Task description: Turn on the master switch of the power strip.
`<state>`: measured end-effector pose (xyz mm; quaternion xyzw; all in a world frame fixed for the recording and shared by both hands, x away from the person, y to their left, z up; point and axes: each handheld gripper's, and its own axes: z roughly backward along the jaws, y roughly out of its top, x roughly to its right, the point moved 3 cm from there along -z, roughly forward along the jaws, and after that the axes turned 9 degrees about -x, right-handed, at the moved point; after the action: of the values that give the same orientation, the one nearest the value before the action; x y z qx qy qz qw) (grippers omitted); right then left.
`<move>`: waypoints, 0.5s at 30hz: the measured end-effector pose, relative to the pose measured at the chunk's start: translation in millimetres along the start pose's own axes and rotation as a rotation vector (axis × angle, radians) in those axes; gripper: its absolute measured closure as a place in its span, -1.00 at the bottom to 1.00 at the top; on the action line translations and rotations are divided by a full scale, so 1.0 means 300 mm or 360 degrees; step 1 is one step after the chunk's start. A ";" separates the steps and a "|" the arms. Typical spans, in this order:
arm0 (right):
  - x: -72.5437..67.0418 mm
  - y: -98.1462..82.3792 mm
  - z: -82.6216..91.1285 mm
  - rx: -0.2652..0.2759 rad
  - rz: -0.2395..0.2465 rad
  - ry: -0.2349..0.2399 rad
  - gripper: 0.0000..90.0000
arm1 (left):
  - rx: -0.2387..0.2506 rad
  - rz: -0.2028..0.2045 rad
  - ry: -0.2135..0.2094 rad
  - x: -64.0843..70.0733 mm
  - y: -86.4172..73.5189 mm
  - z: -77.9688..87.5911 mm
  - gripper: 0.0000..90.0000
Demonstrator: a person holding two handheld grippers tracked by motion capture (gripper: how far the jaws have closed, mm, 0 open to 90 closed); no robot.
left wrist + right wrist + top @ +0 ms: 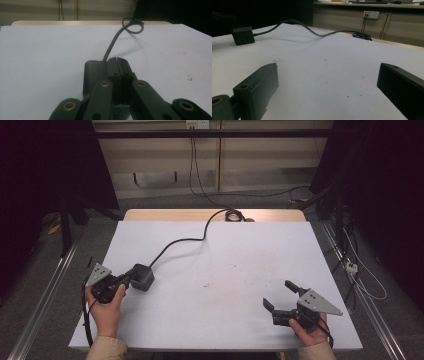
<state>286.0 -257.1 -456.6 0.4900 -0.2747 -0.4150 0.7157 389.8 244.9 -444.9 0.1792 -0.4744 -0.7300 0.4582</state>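
Pictured: left gripper [131, 279] with jaws closed together, resting atop black power cube [143, 276] at nine o'clock; right gripper [281, 295] gaping wide at four o'clock.

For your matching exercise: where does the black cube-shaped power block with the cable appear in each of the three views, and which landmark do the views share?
High view: the power block sits left of centre, at the tip of the left gripper.
Left gripper view: bottom centre, under and left of the shut jaws.
Right gripper view: far upper left, socket face showing.
Shared landmark: its cable, ending in a coil at the table's far edge.
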 end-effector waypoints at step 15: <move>0.001 0.000 0.001 0.0002 -0.0002 0.0002 -0.93 | 0.0031 -0.0003 -0.0042 0.025 0.020 0.006 0.54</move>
<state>286.0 -257.4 -456.4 0.4909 -0.2741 -0.4152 0.7152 387.5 238.9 -437.7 0.1745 -0.4872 -0.7281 0.4494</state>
